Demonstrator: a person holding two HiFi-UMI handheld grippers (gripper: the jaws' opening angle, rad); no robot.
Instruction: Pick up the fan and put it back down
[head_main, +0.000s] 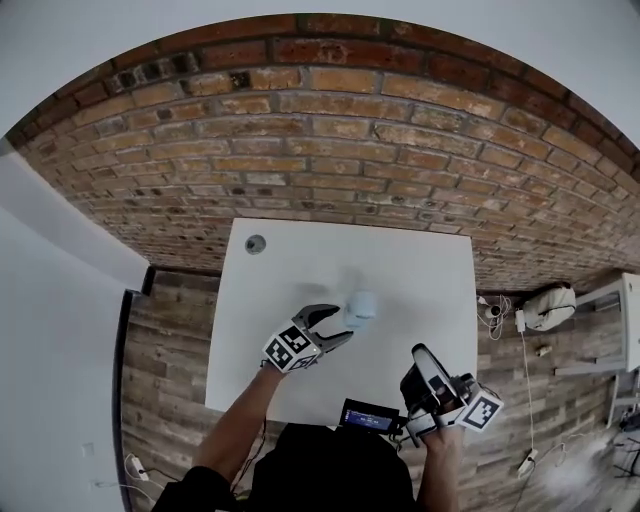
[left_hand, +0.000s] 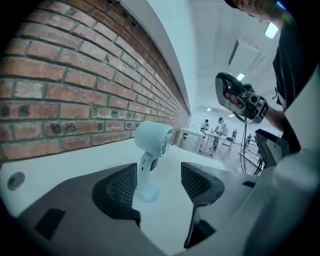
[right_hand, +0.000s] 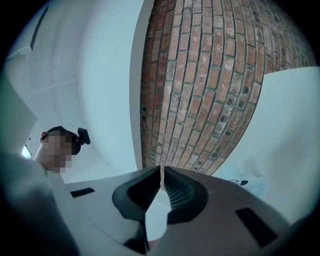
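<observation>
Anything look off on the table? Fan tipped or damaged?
Nothing stands out. The fan stands upright on the table, looks intact, and sits just ahead of the open left gripper, untouched. The right gripper is shut, empty.

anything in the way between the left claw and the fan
Nothing visible. The left claw is open, and the fan stands upright on the white table just ahead of its jaws, with only bare tabletop between them. The right claw is off to the side, shut.
</observation>
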